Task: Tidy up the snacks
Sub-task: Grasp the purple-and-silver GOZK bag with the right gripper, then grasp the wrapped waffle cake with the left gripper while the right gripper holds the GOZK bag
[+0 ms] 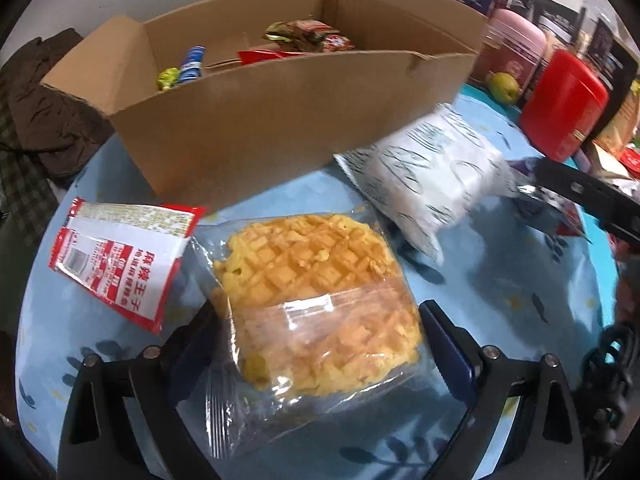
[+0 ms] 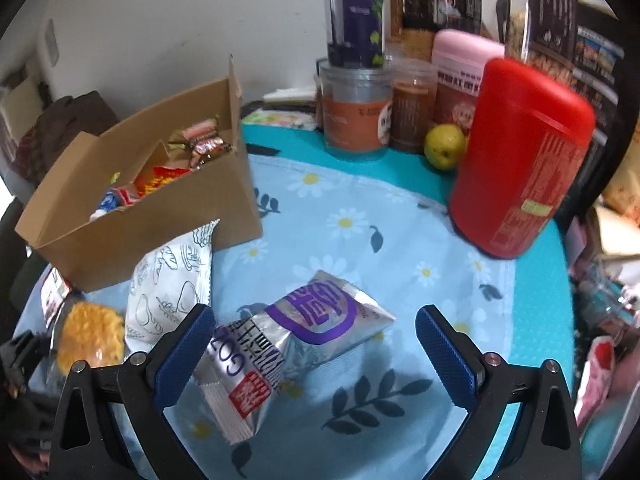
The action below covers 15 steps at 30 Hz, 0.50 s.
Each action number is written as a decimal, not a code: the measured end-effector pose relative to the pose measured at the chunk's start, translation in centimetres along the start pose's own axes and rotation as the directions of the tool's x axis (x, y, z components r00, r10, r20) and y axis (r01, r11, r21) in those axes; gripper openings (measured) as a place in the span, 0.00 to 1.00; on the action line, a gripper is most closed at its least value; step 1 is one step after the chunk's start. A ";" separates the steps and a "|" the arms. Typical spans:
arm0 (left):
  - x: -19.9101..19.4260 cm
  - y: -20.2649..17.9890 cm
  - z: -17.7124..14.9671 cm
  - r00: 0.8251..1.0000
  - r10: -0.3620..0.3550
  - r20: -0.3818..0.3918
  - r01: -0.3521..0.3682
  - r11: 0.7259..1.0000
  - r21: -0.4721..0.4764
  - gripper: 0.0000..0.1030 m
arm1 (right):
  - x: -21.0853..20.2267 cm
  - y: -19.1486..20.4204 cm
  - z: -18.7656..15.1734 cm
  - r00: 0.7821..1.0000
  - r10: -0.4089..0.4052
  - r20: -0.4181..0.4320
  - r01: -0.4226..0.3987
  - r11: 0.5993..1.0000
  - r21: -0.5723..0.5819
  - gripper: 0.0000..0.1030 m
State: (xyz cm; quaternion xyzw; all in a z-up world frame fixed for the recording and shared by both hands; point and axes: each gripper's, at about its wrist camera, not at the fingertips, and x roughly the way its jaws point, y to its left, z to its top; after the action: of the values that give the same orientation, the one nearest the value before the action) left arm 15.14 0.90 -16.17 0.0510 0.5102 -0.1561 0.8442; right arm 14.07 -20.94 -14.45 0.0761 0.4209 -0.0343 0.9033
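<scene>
Lying on the blue daisy-print tablecloth (image 2: pixel 360 208), a clear-wrapped golden crosshatched bun (image 1: pixel 320 300) sits between the wide-spread jaws of the left gripper (image 1: pixel 320 332), while a silver-and-purple foil snack bag (image 2: pixel 288 352) lies between the right gripper's (image 2: pixel 312 332) wide jaws, against its left pad; the open brown cardboard box (image 1: pixel 280 120) stands behind.

Your white line-drawn snack pouch (image 1: pixel 432 176) is smeared by motion blur. The open brown cardboard box (image 1: pixel 280 120) hides its lower contents behind its near wall. The tall red plastic canister (image 1: pixel 564 108) half covers the jars behind it.
</scene>
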 end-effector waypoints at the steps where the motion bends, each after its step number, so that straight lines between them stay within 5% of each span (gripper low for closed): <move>1: -0.1 -0.3 -0.1 1.000 -0.011 -0.004 0.011 1.000 0.006 0.95 | 0.3 -0.3 -0.1 1.000 0.024 -0.009 -0.023 0.999 0.023 0.98; 2: -0.2 -0.4 -0.4 1.000 -0.017 -0.007 0.017 1.000 0.010 0.95 | 0.6 -0.5 -0.3 0.999 0.042 -0.020 -0.042 0.998 0.042 0.95; 7: -0.5 -1.1 -1.0 1.000 -0.022 -0.015 0.023 0.999 0.028 0.95 | 2.2 -1.6 -1.4 0.993 0.046 -0.113 -0.036 0.996 0.087 0.46; 11: -0.8 -1.7 -1.5 0.999 -0.032 -0.021 0.033 0.999 0.040 0.95 | 1.6 -2.0 -2.0 0.992 0.070 -0.108 -0.062 0.995 0.083 0.34; 15: -1.4 -2.2 -2.2 0.998 -0.062 -0.033 0.064 0.996 0.058 0.95 | 0.6 -1.5 -3.1 0.990 0.075 -0.121 -0.070 0.996 0.048 0.34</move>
State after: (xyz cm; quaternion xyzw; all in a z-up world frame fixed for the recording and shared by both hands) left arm 11.98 -0.34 -15.84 0.0623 0.5200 -0.1969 0.8288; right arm 11.89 -21.86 -17.05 0.1127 0.4719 -0.0058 0.8744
